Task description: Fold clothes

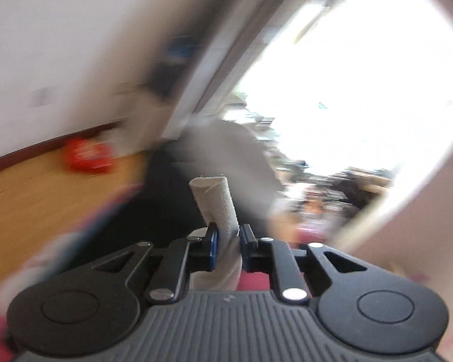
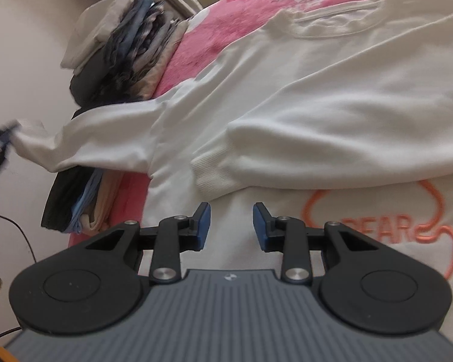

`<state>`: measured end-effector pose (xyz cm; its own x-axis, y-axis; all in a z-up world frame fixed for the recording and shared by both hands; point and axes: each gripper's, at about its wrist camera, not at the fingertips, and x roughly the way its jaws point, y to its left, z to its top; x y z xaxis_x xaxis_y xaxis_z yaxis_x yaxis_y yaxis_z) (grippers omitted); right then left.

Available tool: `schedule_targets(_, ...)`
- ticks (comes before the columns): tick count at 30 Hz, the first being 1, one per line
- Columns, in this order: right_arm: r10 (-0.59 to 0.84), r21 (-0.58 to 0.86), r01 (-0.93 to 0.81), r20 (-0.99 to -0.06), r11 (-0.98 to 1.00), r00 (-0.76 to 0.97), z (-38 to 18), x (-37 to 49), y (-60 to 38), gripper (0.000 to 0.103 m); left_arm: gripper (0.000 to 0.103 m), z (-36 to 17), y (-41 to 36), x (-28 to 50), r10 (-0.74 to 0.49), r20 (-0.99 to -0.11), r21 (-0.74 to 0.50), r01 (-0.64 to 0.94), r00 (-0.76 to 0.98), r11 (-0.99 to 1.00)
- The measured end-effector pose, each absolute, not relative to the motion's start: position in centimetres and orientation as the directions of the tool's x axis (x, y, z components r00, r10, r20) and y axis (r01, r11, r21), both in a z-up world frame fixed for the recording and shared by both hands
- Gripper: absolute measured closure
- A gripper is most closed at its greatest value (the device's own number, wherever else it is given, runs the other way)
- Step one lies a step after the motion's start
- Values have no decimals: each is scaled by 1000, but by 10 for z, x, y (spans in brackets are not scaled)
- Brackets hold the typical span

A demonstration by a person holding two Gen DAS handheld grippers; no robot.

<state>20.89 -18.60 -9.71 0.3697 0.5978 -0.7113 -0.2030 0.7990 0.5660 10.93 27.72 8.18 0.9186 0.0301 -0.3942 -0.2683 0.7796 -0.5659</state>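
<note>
The white sweatshirt (image 2: 317,105) lies spread on the pink bed (image 2: 232,21), its sleeve cuff (image 1: 216,208) pinched in the left hand-held gripper (image 1: 228,241) to fold across, while the right hand-held gripper (image 2: 231,226), spread and empty, hovers over the body, likely to steady it.

Sweatshirt (image 2: 332,105) lies on the blanket (image 2: 226,24), folded stacks (image 2: 136,45) to its left.
</note>
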Motion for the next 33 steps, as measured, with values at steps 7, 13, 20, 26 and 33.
schedule_targets(7,538,576,-81,-694,814,478,-94,201,-250,72,60,90,66,150,-514,-261,-512,334,817,792)
schedule_targets(13,401,541,92,-716,836,571,-105,182,-331,61,43,-8,-21,125,-595,-543,-344,490,593,801)
schedule_targets(20,426,624,150,-671,767,607,-115,167,-379,61,43,-71,33,113,-387,-733,-125,448,560,885)
schedule_targets(26,508,685,115,-631,719,587,-113,175,-374,52,41,-83,62,133,-180,-761,62,347,623,936)
schedule_targets(33,547,755,234,-618,612,565,-125,180,-374,47,41,-89,58,146,-95,-730,165,308,677,937)
